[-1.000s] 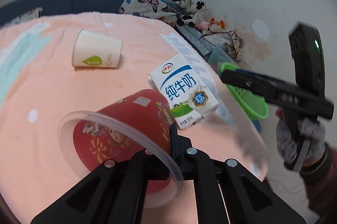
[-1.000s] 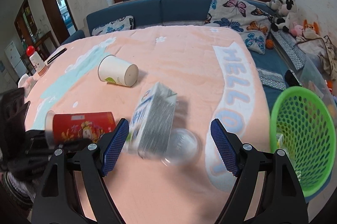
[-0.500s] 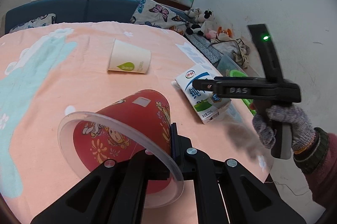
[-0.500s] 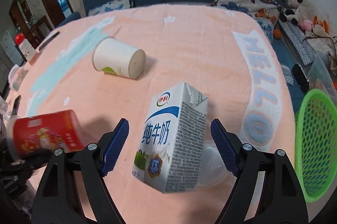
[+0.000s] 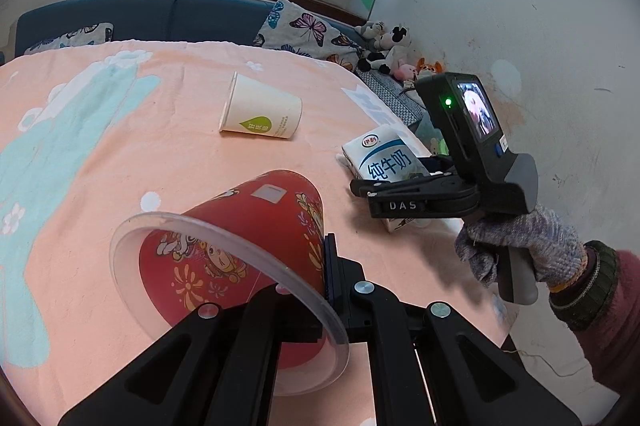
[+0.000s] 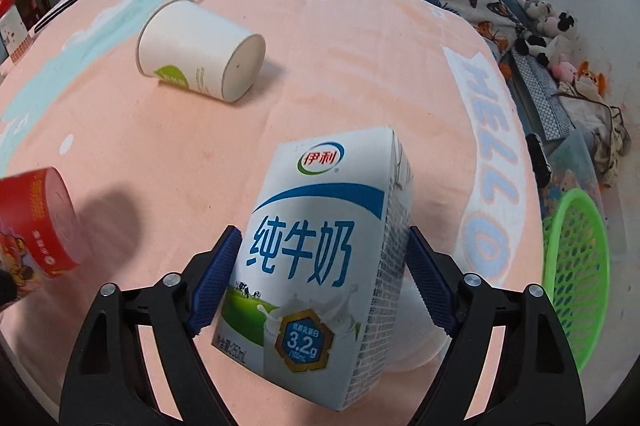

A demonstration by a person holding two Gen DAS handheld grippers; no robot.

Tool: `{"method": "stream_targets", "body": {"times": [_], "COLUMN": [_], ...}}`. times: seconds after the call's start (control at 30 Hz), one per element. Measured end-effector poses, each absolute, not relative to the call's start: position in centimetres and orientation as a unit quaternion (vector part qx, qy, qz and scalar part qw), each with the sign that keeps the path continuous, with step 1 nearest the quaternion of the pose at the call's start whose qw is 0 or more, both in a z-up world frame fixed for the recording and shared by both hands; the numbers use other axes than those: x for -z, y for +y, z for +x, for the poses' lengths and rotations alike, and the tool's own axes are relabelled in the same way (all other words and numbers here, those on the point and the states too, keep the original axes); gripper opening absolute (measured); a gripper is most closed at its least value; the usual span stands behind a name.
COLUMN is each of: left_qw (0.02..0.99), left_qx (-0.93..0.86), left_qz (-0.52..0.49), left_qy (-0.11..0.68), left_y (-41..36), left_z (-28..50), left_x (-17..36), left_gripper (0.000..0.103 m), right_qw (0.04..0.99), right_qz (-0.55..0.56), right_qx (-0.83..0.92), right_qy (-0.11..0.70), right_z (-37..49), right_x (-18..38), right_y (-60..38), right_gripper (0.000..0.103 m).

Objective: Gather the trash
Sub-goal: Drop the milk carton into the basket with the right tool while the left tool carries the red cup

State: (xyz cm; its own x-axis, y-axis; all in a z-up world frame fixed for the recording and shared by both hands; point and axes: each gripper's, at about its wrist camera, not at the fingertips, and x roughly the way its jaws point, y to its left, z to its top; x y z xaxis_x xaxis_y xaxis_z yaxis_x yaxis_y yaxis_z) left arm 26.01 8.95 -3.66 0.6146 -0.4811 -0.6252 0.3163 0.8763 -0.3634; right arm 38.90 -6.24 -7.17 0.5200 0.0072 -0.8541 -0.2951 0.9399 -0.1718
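My left gripper (image 5: 304,290) is shut on a red printed cup with a clear lid (image 5: 240,250) and holds it above the peach cloth; the cup also shows in the right wrist view (image 6: 36,222). My right gripper (image 6: 320,278) has its blue pads on both sides of a white and blue milk carton (image 6: 320,254), which lies on a clear lid; the pads touch or nearly touch it. The carton (image 5: 384,162) and right gripper (image 5: 404,202) show in the left wrist view. A white paper cup (image 6: 200,50) lies on its side further back.
A green mesh basket (image 6: 576,274) stands off the table's right edge. A blue sofa (image 5: 160,14) with butterfly cushions and plush toys (image 6: 548,30) runs along the far and right sides. A red-capped bottle (image 6: 8,22) stands at the far left.
My right gripper has come down and forward around the milk carton and its fingers have closed in on it. My left gripper has kept hold of the red cup.
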Motion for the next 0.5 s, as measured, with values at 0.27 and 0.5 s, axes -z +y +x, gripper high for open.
{"method": "stream_targets", "body": {"times": [0.27, 0.5], "left_qw": [0.897, 0.890], "left_qx": [0.228, 0.265], "left_qz": [-0.099, -0.083], "left_qy": [0.366, 0.361], "left_y": [8.5, 4.4], "left_z": [25.5, 26.1], "left_x": [2.0, 0.1], "left_gripper": [0.002, 0.002], "right_qw": [0.890, 0.909], "right_qz": [-0.102, -0.036], "right_qx": [-0.107, -0.080], "right_qy": [0.432, 0.407], "right_z": [36.2, 34.2], "right_x": [3.5, 0.6], "right_y": [-8.6, -16.1], "right_gripper": [0.080, 0.080]}}
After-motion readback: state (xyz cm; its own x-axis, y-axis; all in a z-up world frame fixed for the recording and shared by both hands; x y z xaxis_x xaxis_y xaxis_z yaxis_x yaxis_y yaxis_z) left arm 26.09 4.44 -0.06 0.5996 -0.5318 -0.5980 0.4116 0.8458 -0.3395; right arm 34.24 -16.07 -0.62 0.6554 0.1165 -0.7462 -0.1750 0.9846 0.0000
